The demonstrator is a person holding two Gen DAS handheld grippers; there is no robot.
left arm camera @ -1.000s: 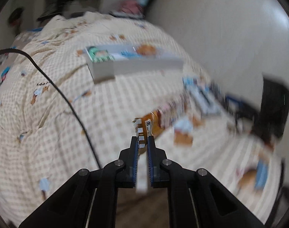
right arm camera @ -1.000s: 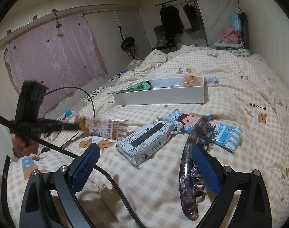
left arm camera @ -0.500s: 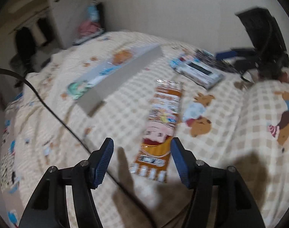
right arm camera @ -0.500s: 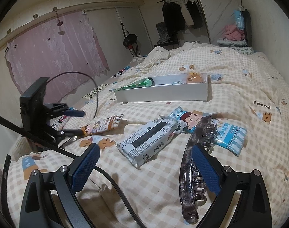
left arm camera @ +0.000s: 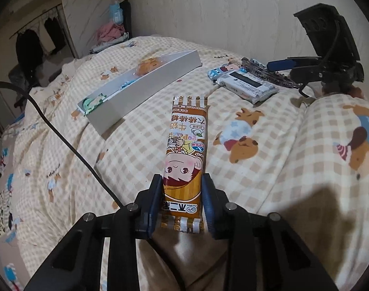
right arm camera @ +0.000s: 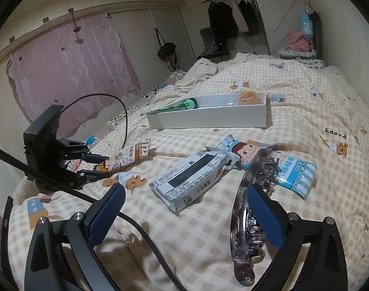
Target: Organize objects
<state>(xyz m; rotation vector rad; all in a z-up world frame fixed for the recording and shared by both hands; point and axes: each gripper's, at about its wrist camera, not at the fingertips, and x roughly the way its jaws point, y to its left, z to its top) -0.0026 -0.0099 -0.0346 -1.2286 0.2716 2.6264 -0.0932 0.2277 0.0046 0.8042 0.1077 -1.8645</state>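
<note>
Checked cream bedding printed with cartoon bears covers the bed [right arm camera: 293, 101], which carries everything. Toward the far side of the bed lies a long white tray [right arm camera: 208, 118], resting flat on the quilt. Inside it, a green tube-like packet [right arm camera: 177, 106] lies at one end with its tip poking past the tray's short wall, an orange wrapped snack [right arm camera: 250, 97] sits at the other end, and something small and pale lies between them, too blurred to name.

Nearer the front edge of the bed, well apart from the tray, a white-and-black wrapped pack [right arm camera: 191, 177] lies flat, its far end touching a blue-and-white candy packet [right arm camera: 281, 165] with a cartoon face. A dark, glossy hair claw clip [right arm camera: 250, 208] lies across that blue packet.

The orange-brown candy packet [left arm camera: 185, 150] lies lengthwise on the quilt between the tray and the near edge. The left gripper [left arm camera: 182, 191] has its jaws at the packet's near end; they have just been closing in on it, and both pads now press against its two long edges. The right gripper [right arm camera: 184, 215] hangs over the near edge with its jaws spread wide and nothing gripped; its right pad sits just over the clip. A black cable [left arm camera: 63, 131] trails across the quilt.
</note>
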